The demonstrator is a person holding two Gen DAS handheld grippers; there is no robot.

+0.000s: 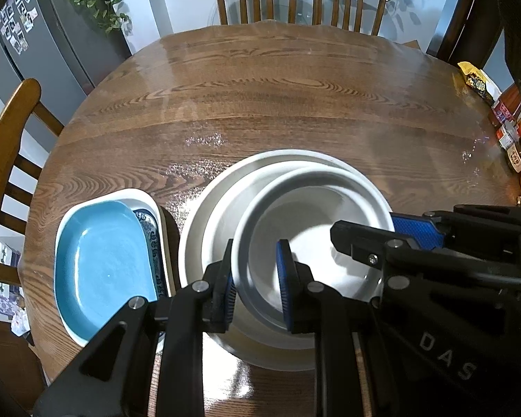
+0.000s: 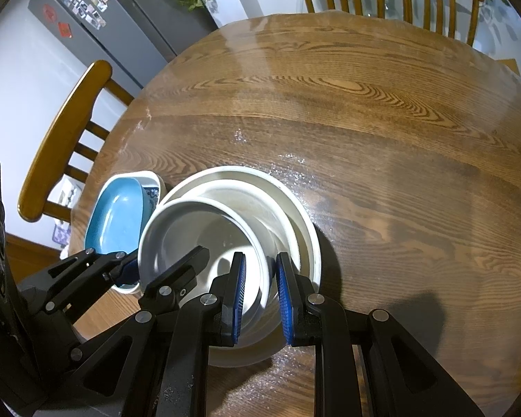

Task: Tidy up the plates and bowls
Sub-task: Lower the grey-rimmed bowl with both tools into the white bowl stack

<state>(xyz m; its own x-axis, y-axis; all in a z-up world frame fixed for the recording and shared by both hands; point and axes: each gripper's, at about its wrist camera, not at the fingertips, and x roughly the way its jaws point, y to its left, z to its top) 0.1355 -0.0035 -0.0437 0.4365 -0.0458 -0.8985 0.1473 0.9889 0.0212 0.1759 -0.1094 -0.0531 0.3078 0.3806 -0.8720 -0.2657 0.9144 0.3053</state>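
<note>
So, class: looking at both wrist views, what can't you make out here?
- Patterned plate: left wrist view, mostly hidden under the blue plate.
- Small white bowl: near rim hidden by the right gripper fingers in its view.
- Jar labels: left wrist view, too small to read.

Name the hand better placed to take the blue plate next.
Left, probably. The left gripper clamps the rim of the white bowl right beside the blue plate; the right gripper holds the far rim, with the bowl in between.
</note>
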